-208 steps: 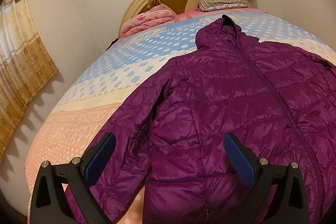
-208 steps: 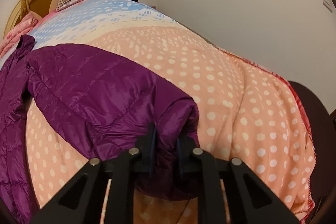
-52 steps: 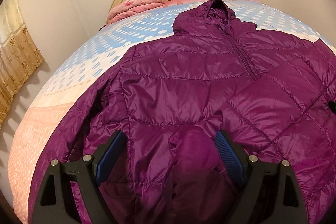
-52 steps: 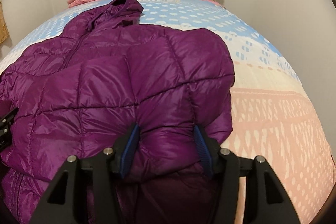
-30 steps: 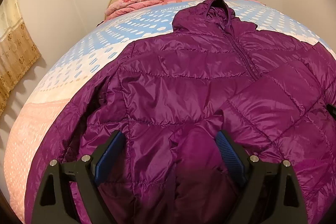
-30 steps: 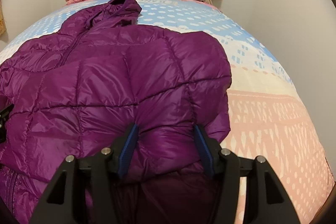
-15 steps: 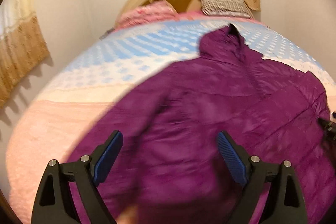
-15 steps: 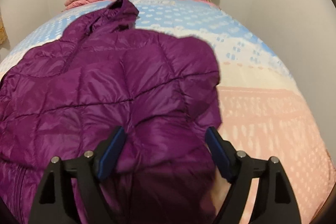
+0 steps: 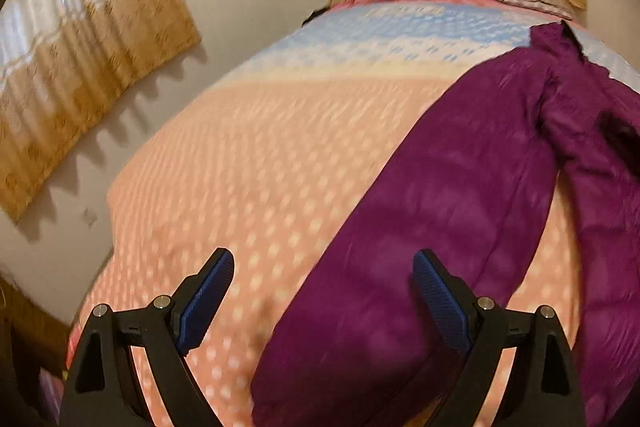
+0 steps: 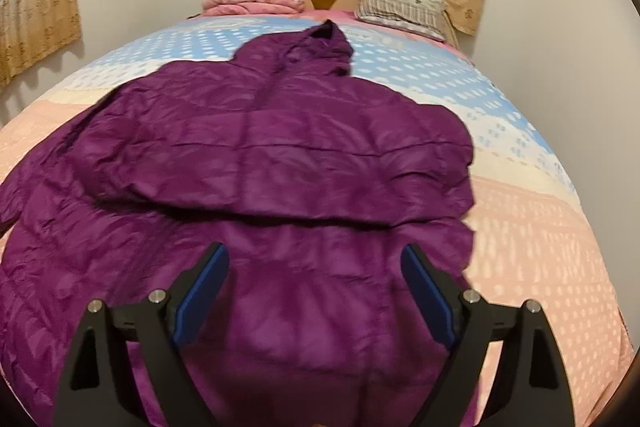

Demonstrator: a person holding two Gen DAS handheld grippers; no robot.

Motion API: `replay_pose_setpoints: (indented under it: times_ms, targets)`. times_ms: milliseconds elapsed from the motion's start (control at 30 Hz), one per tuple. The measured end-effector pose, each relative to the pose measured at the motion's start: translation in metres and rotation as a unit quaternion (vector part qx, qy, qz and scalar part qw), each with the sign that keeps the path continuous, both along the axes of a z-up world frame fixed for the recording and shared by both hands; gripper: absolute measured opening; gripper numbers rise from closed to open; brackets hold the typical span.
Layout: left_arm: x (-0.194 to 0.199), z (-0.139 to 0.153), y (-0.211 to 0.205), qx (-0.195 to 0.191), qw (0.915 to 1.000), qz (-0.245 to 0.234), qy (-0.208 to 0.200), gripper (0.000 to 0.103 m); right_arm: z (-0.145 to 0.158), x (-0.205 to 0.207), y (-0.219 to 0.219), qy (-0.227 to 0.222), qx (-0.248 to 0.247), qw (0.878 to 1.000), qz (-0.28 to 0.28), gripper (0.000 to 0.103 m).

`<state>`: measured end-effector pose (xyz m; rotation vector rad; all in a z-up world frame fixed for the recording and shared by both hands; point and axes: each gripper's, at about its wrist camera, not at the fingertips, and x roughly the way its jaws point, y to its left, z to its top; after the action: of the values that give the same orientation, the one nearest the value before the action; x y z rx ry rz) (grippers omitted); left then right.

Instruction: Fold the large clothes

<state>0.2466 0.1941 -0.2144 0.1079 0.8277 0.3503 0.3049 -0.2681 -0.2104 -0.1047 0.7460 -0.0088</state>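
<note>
Here, left wrist view first. Left gripper (image 9: 322, 293) spread wide, blue pads (image 9: 206, 297) bare, nothing pinched, nothing touched. Sleeve (image 9: 420, 227) of the purple jacket (image 9: 592, 155) running from about 6 o'clock, under the right-hand pad, up toward 1 o'clock, where it meets the jacket body at the frame's right edge. Long axis thus slanted, low end nearest the gripper, cuff itself lost at the bottom margin behind the black frame. Dotted bedspread (image 9: 256, 163) bare from 9 through 12 o'clock. Much blurred, so no telling how high above the cloth the pads ride. Likely the nearer hand for this sleeve, with a short reach toward 4 o'clock to straddle it.

Next, right wrist view. Right gripper (image 10: 316, 293) likewise gaping, having just been opening, with jacket cloth showing between the pads but none of it pressed. Jacket (image 10: 280, 155) spread over the bed from 6 o'clock up to the hood (image 10: 324, 39) near 12, long axis running straight away from the camera. One sleeve already folded across the chest, its lower edge a dark crease lying crosswise just beyond the fingertips. Other sleeve trailing off at 9 o'clock, well apart from this gripper, so better left to the other hand. Bedspread (image 10: 532, 211) bare at 3 o'clock; pillows (image 10: 400, 7) far off at 12 to 1.
</note>
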Motion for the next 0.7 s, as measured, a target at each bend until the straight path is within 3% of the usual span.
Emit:
replay_pose_setpoints:
  times_ms: [233, 267, 300, 333, 400, 467, 700]
  targets:
    - [0.0, -0.022, 0.003, -0.047, 0.9987, -0.005, 0.019, 0.09, -0.006, -0.011, 0.015, -0.005, -0.004, 1.0, 0.016, 0.09]
    - [0.001, -0.024, 0.002, -0.055, 0.9982, -0.008, 0.024, 0.077, -0.006, -0.014, 0.015, -0.006, -0.002, 1.0, 0.015, 0.09]
    - [0.002, -0.027, 0.002, -0.064, 0.9974, -0.013, 0.031, 0.046, -0.006, -0.016, 0.014, -0.007, 0.001, 1.0, 0.014, 0.09]
    - [-0.001, -0.028, 0.001, -0.078, 0.9961, -0.023, 0.034, 0.038, -0.006, -0.017, 0.013, -0.008, 0.005, 1.0, 0.011, 0.09]
    - [-0.005, -0.021, -0.01, -0.067, 0.9964, -0.044, 0.028, 0.001, -0.008, -0.019, 0.009, -0.011, 0.014, 1.0, 0.005, 0.09]
    - [-0.009, -0.011, -0.02, -0.044, 0.9974, -0.053, 0.017, 0.0, -0.009, -0.02, 0.006, -0.01, 0.022, 1.0, -0.001, 0.09]
    - [-0.017, 0.034, -0.021, -0.024, 0.9968, -0.064, -0.04, 0.0, -0.006, -0.023, -0.001, -0.019, 0.042, 0.999, -0.005, 0.09]
